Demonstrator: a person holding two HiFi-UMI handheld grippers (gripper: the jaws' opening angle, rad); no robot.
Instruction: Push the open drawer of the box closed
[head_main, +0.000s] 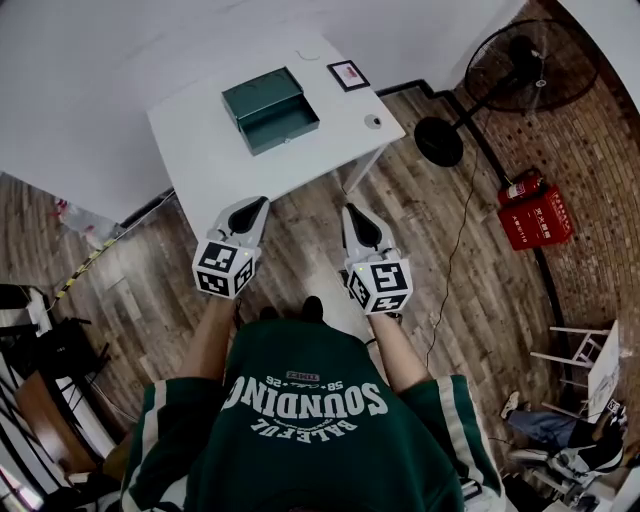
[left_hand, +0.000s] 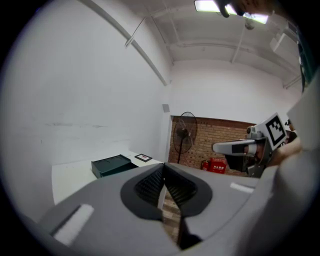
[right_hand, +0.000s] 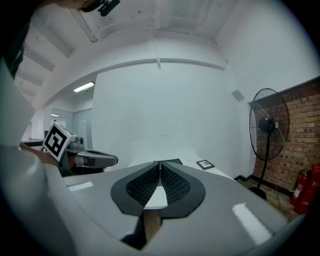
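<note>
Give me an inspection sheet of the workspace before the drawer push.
Surface: white table on a wood floor.
Job's things: green box on the table, its drawer open toward the person.
Clutter: small black-framed card; small round grey object near the table's right corner.
Grippers: left gripper and right gripper both shut, empty, well apart from the box.
Cables: thin cable across the floor right of the table.
Surroundings: standing fan; red fire-extinguisher box by the brick wall.
</note>
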